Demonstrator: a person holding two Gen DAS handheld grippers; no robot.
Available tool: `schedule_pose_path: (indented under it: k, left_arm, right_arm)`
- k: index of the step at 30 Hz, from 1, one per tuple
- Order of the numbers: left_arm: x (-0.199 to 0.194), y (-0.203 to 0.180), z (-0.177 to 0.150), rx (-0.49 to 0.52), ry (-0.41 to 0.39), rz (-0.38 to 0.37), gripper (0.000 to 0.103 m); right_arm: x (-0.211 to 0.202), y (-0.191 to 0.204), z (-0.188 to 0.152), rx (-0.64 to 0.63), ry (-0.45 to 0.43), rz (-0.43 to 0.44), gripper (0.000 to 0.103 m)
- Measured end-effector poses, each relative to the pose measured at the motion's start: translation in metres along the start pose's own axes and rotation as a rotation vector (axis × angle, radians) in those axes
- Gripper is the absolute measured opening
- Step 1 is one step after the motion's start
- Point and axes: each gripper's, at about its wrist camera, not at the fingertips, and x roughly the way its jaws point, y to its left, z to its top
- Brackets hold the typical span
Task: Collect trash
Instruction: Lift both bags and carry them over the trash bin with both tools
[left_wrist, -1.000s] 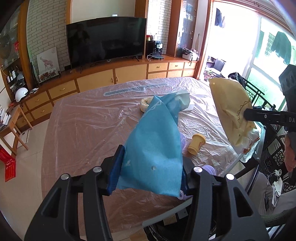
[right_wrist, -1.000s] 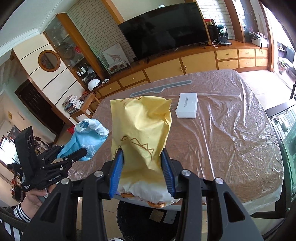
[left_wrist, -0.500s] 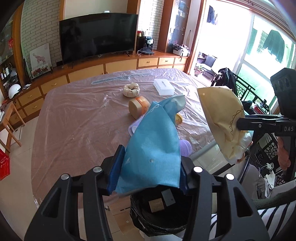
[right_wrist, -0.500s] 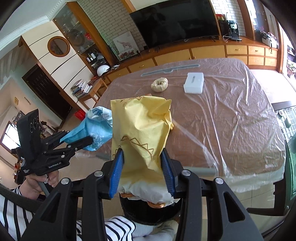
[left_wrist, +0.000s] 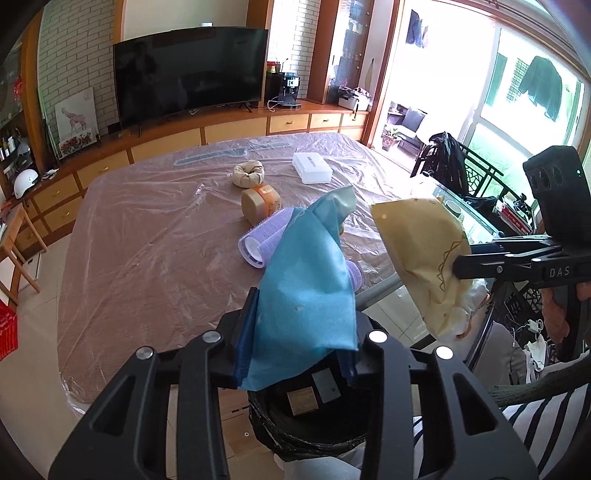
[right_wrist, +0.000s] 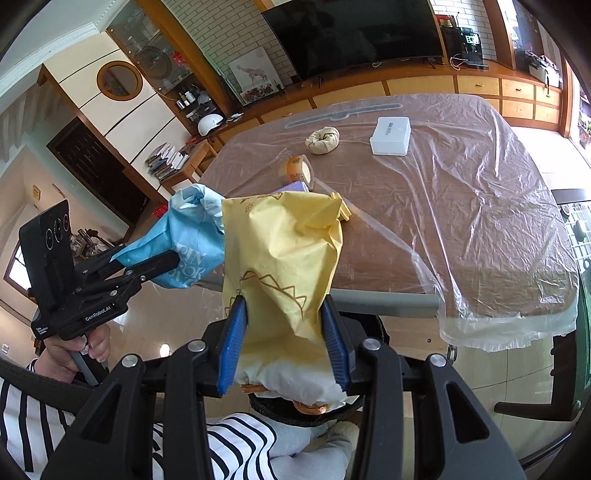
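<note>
Left gripper (left_wrist: 295, 354): clamped on blue wrapper (left_wrist: 306, 295), drawn back off worktop (left_wrist: 147, 240), now above bin (left_wrist: 314, 417).
Right gripper (right_wrist: 284, 343): pinching yellow bag (right_wrist: 284, 258), alongside.
Next: drop both.

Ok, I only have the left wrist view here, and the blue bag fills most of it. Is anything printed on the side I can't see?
Observer: Yes. The right wrist view shows dark lettering on the blue bag, just past the left gripper.
Operator: Is the right gripper really clamped on the yellow bag?
Observer: It is. The right gripper has its blue pads pressed against the yellow bag from both sides.
Operator: Anything under that bag?
Observer: The rim of the black bin shows just below the bag's white bottom.
</note>
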Motion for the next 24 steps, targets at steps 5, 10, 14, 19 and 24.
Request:
schedule_pose_path:
  k: [5, 10, 14, 19, 24]
  left_arm:
    - [-0.01, 0.0, -0.002, -0.016, -0.013, -0.006, 0.038]
    - [-0.024, -0.004, -0.003, -0.001, -0.012, -0.024, 0.038]
    - [-0.029, -0.011, -0.01, 0.021, 0.014, -0.041, 0.038]
    - [-0.024, -0.021, -0.025, 0.047, 0.078, -0.068, 0.038]
    - [-0.013, -0.028, -0.038, 0.053, 0.127, -0.073, 0.038]
  right_arm:
    - [-0.001, 0.0, 0.001, -0.005, 0.001, 0.005, 0.04]
    - [-0.004, -0.001, -0.001, -0.016, 0.013, 0.014, 0.04]
    - [-0.008, 0.0, -0.007, -0.038, 0.034, 0.021, 0.04]
    - [-0.007, 0.001, -0.019, -0.073, 0.083, 0.021, 0.04]
    - [0.002, 0.003, -0.029, -0.086, 0.126, 0.01, 0.04]
